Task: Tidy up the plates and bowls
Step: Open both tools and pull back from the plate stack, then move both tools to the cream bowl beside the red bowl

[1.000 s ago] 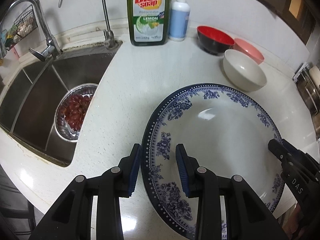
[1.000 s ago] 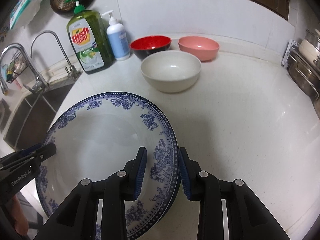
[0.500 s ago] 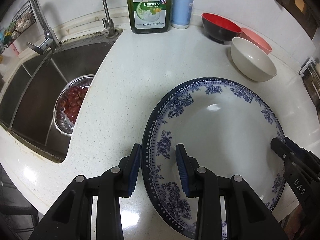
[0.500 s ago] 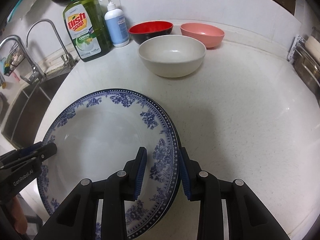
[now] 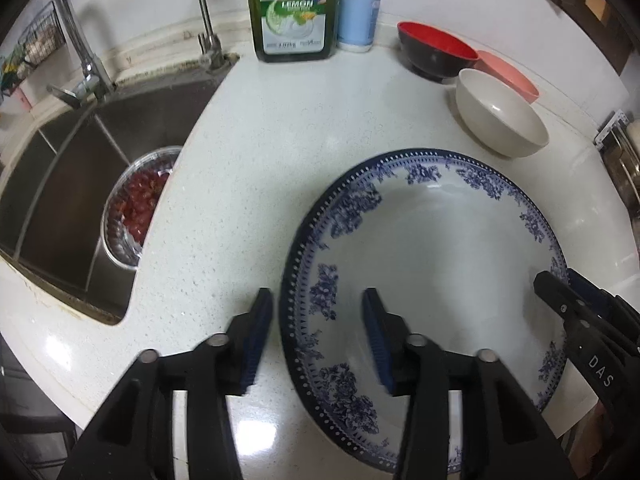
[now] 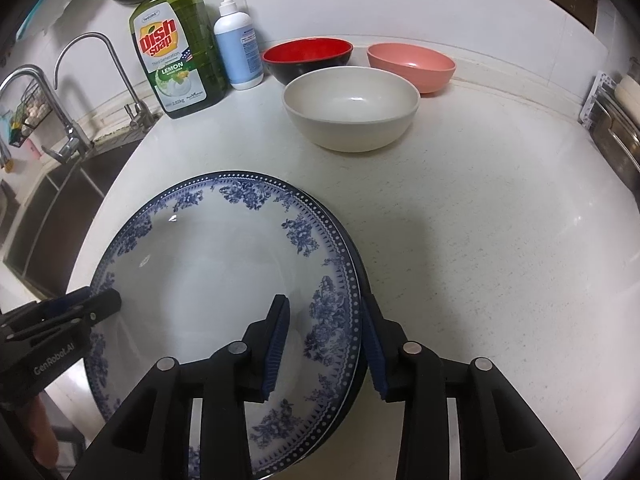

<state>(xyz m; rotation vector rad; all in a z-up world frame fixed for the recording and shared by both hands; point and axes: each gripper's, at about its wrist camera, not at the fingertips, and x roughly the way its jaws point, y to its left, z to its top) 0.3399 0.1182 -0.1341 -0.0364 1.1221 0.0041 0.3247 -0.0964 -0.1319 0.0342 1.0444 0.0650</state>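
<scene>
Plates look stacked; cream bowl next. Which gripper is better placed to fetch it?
Right, probably. The cream bowl lies ahead of the right gripper across bare counter; from the left gripper it sits across the blue plate. Both grippers' jaws are opening off the plate's rim.

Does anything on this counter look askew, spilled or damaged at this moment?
Nothing is spilled or broken. One small oddity: the blue-patterned plate sits slightly off-centre on a second plate beneath, whose dark rim peeks out on the right. It also lies near the counter front edge.
</scene>
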